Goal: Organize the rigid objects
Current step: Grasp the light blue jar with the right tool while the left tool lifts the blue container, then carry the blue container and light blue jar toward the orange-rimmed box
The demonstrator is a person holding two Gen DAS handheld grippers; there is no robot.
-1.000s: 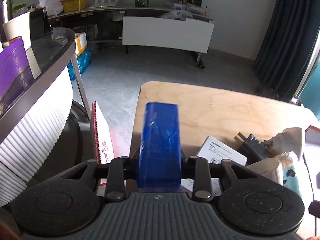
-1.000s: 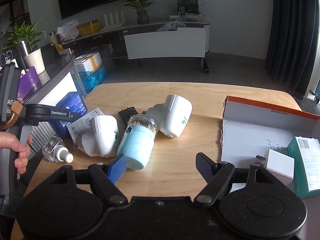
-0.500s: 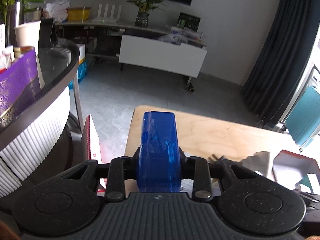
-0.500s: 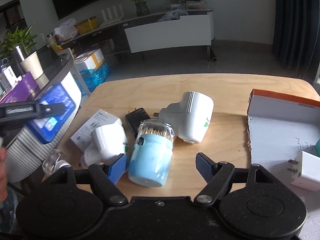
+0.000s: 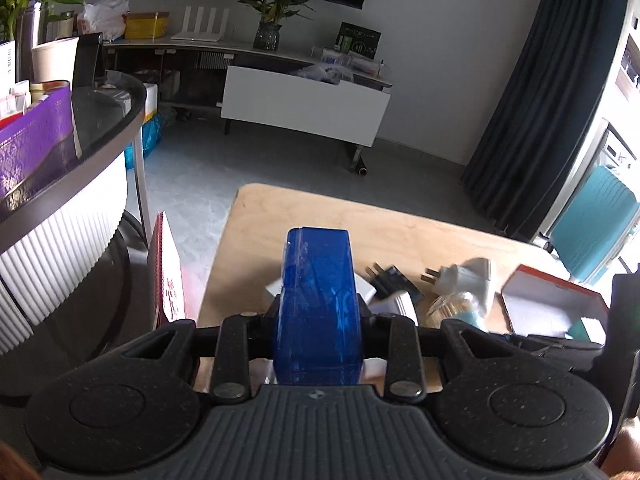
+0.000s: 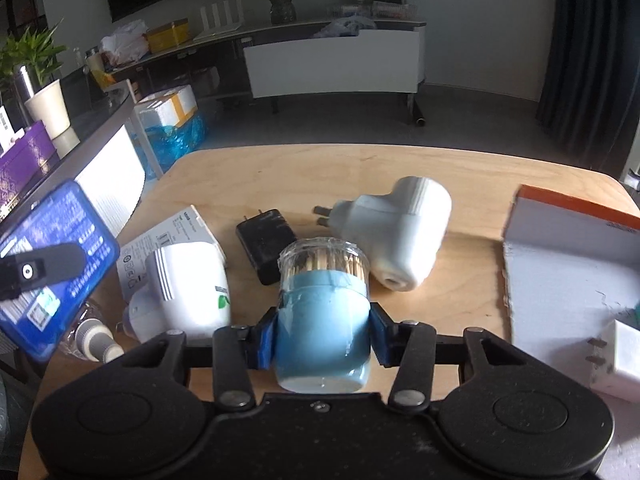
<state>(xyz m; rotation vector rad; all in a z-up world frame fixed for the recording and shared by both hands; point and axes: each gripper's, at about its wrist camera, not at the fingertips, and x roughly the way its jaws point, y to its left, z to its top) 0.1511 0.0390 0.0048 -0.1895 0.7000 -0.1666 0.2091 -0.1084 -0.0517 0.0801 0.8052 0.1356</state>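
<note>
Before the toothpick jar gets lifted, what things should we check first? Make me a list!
1. Right tool closed on the toothpick jar: ok, its jaws have just closed and both pads press the sides.
2. Grip centred on jar: ok.
3. Jar's clear lid sealed: cannot tell.
4. Black charger clear of the jar: cannot tell, they look very close.
5. Left tool holding the blue box: ok.
6. Room in the open cardboard box: ok.
</note>
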